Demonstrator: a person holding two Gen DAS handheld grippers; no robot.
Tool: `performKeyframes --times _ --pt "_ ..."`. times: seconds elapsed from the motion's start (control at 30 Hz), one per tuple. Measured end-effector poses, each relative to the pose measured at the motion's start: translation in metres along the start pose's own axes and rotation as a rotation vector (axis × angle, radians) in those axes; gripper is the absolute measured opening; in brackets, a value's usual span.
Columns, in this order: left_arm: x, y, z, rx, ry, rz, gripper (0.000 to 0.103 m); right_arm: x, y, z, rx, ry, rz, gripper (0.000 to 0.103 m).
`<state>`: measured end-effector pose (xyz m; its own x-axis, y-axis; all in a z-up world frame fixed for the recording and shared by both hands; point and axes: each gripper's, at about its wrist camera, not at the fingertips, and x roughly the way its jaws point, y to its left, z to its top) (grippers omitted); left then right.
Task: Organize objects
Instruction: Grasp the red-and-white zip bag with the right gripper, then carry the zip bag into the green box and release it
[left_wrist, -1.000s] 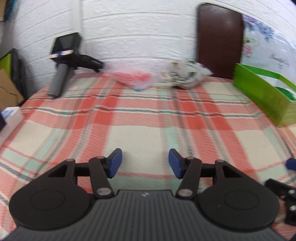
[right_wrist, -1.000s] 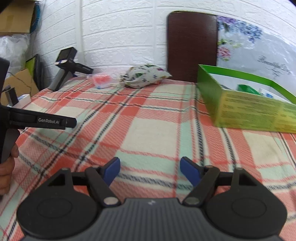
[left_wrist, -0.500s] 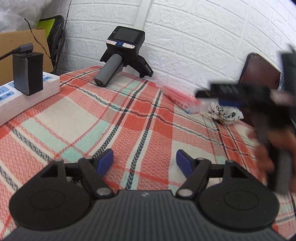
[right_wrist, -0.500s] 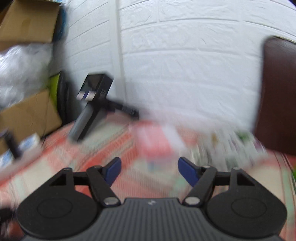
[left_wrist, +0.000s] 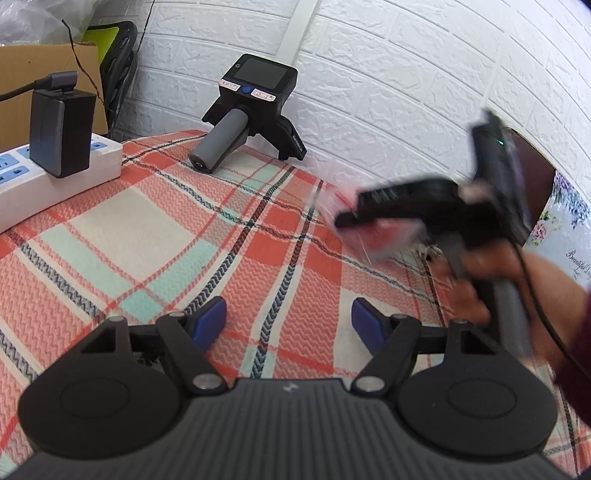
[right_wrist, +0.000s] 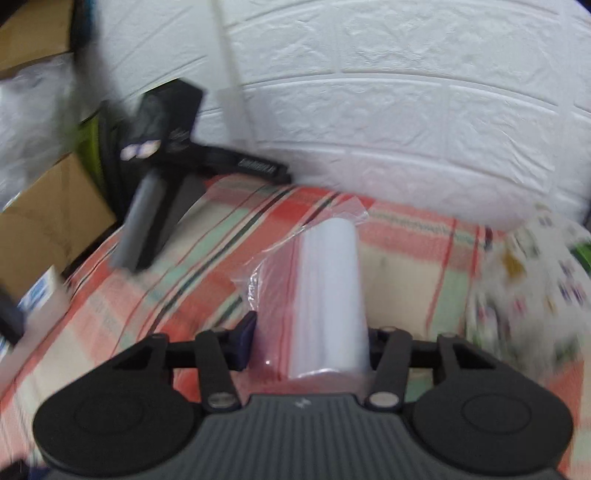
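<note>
Each black claw (left_wrist: 289, 323) has blue fingertips (left_wrist: 210, 319), silver screws, round housings; a maroon sleeve (left_wrist: 576, 354) shows.

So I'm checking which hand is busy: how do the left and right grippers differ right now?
The left gripper stands open with nothing between its blue pads, only the plaid cloth below. The right gripper has just been closing and presses on a clear plastic bag holding a white roll. The left one is away from any object; the right one is at the bag near the wall. Both are black with blue pads and point downward.
</note>
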<state>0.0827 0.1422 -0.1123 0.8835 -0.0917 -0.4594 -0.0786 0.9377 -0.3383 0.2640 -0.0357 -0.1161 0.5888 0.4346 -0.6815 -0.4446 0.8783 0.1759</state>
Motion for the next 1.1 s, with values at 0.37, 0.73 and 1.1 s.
performKeyframes --times 0.37,0.73,1.1 --pt "-0.006 -0.037 -0.005 0.142 0.041 0.061 0.076 -0.239 -0.02 -0.211 0.18 -0.068 -0.133 0.049" --pt "-0.035 -0.176 -0.046 0.081 0.537 -0.478 0.078 -0.313 -0.025 -0.265 0.195 -0.184 -0.306 0.084" --pt "-0.046 -0.214 -0.097 0.134 0.703 -0.527 0.076 -0.321 -0.029 -0.294 0.134 -0.147 -0.228 0.08"
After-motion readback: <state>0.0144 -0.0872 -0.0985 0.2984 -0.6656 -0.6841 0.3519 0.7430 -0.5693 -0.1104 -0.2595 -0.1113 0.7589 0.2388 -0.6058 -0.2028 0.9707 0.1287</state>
